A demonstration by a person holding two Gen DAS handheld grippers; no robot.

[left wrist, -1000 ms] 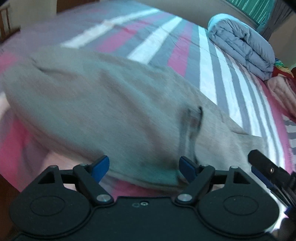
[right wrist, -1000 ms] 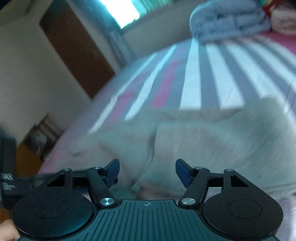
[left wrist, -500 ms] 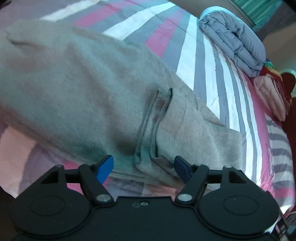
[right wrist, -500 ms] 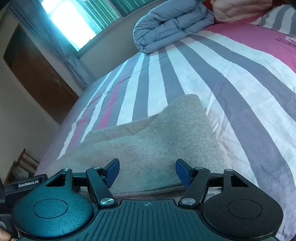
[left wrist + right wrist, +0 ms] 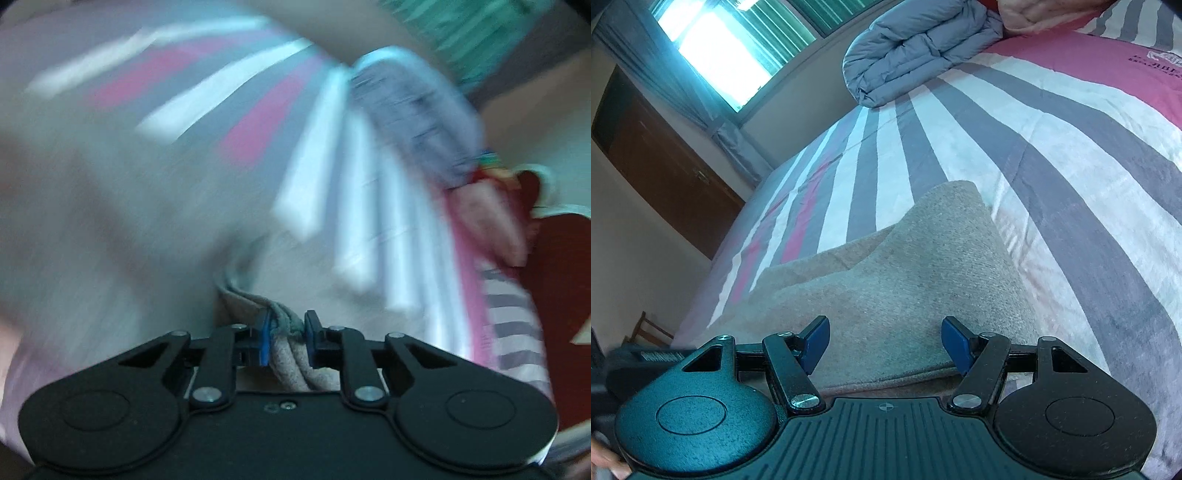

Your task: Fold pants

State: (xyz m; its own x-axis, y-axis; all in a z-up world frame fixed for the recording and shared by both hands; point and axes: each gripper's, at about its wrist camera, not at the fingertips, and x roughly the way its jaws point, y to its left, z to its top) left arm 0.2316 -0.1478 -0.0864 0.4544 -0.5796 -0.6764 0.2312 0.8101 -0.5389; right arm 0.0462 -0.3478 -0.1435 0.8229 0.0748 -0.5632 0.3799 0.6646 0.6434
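Left gripper (image 5: 287,334): its blue-padded jaws have just closed and now pinch a bunched, seamed edge of the pants (image 5: 286,356); the cloth runs back between the fingers toward the camera. The rest of the left wrist view is heavily blurred.

Right gripper (image 5: 885,345): fingers spread wide, nothing between the pads. They sit above the near hem of the pants (image 5: 886,280), and contact with the cloth cannot be confirmed.

The pants, beige-grey, lie flat on the striped bedspread (image 5: 1052,155), near its closest edge. One narrower section extends away from the right gripper toward the bed's middle; a second layer shows at the left of it.

Beyond the pants on the bedspread, well apart from them, a folded grey duvet (image 5: 919,51) rests at the far end. A pink quilted item (image 5: 1034,14) lies just beside the duvet.

Beyond the bed, a lit window (image 5: 720,48) and a brown door (image 5: 665,173).
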